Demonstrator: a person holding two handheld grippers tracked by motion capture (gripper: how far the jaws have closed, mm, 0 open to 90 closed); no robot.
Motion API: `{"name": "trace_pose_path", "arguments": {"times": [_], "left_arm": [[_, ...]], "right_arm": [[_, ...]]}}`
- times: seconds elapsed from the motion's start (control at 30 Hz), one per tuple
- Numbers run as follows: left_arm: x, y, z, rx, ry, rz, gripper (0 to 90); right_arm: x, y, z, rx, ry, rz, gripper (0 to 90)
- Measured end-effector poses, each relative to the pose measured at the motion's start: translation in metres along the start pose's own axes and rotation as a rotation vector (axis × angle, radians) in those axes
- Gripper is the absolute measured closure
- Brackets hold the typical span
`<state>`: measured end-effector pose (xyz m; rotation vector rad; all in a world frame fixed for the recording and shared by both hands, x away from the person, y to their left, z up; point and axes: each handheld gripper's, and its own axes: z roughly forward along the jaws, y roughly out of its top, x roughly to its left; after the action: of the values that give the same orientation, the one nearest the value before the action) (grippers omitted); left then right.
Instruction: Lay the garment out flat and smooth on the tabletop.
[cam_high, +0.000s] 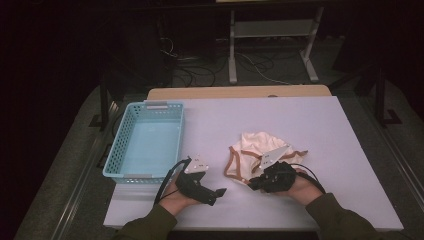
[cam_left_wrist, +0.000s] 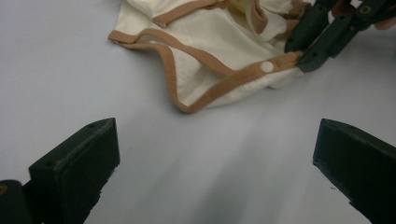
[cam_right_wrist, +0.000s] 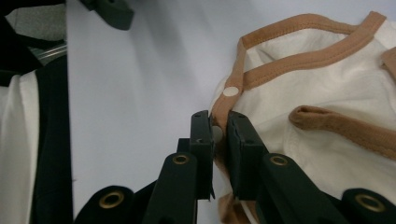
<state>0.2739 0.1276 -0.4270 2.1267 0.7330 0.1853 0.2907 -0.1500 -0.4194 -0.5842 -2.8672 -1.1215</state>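
Note:
A cream garment (cam_high: 255, 147) with tan trim and white snap buttons lies crumpled on the white table (cam_high: 320, 125), right of the middle. My right gripper (cam_high: 256, 183) is shut on the garment's (cam_right_wrist: 327, 93) tan snap strip at its near edge; in the right gripper view (cam_right_wrist: 219, 133) the two jaws pinch the trim just below a white snap (cam_right_wrist: 230, 92). My left gripper (cam_high: 220, 193) rests low on the table to the left of the garment (cam_left_wrist: 210, 51), jaws wide apart (cam_left_wrist: 215, 158) with only bare table between them. The left gripper view also catches the right gripper (cam_left_wrist: 306, 58) clamped on the strip.
A light blue perforated basket (cam_high: 147, 140) stands on the table's left side, holding nothing that I can see. The table's near edge runs just under my forearms. Beyond the far edge lie floor cables and a metal stand (cam_high: 272, 45).

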Motion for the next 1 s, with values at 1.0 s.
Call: {"name": "trace_pose_path", "arguments": {"times": [1.0], "left_arm": [[-0.003,0.003,0.003,-0.027,-0.079,0.017,15.6]], "right_arm": [[0.015,-0.021,-0.022,-0.056,-0.031,0.077,54.8]]}}
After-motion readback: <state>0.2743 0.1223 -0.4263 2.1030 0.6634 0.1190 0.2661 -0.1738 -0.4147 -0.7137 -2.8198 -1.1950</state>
